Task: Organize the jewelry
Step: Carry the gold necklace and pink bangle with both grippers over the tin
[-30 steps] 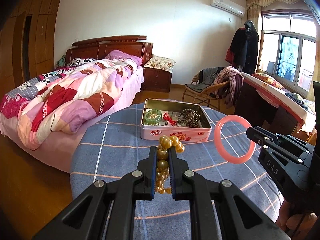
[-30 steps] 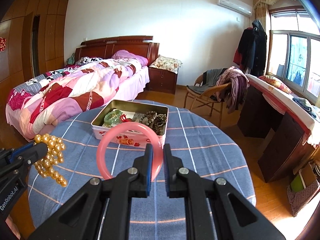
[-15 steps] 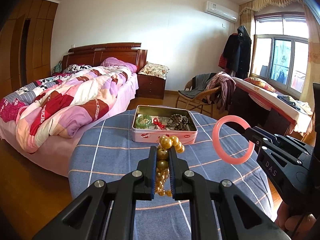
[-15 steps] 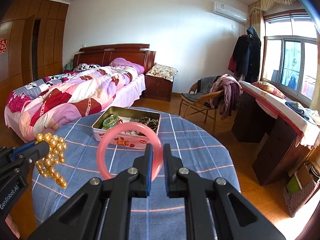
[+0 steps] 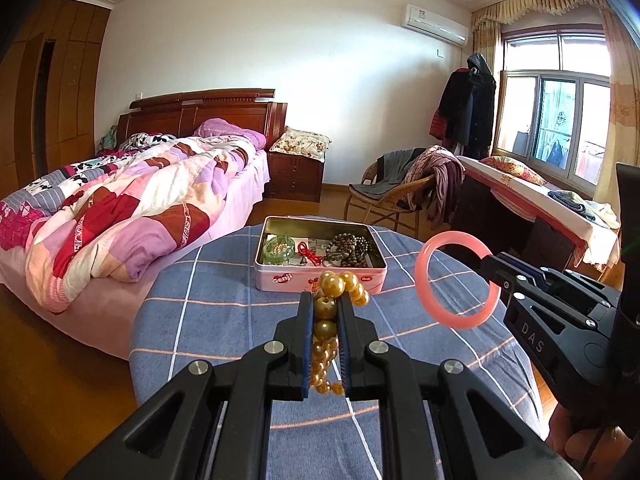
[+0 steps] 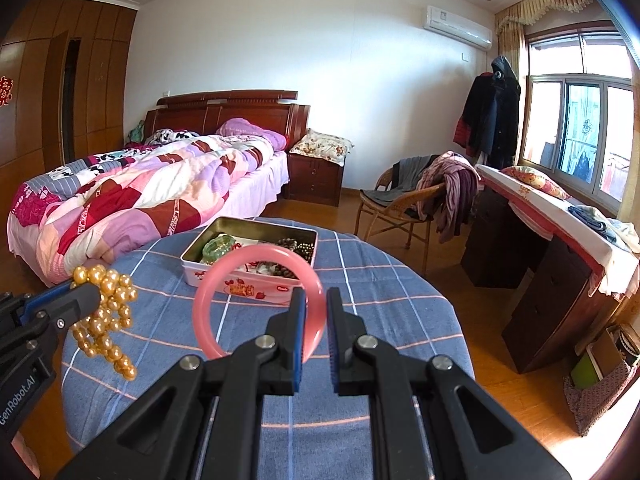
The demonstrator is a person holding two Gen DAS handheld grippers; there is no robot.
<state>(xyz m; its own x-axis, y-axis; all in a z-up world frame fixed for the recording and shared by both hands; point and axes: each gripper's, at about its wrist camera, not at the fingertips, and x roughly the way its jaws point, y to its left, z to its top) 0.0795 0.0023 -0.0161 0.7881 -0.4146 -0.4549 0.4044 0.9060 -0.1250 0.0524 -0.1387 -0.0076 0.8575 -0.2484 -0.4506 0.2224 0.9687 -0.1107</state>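
Checked tabletop (image 5: 224, 312) ahead: left jaws clamp gold beads (image 5: 326, 308), right jaws pinch pink bangle (image 6: 260, 300); both probably go next into the tin (image 5: 320, 276) beyond.

left gripper (image 5: 325, 312): fingers clamped, tilted down | right gripper (image 6: 316, 312): fingers clamped, tilted down

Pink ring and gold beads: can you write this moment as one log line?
left tool: shut on gold beads | right tool: shut on pink ring | tin: open on table, jewelry inside
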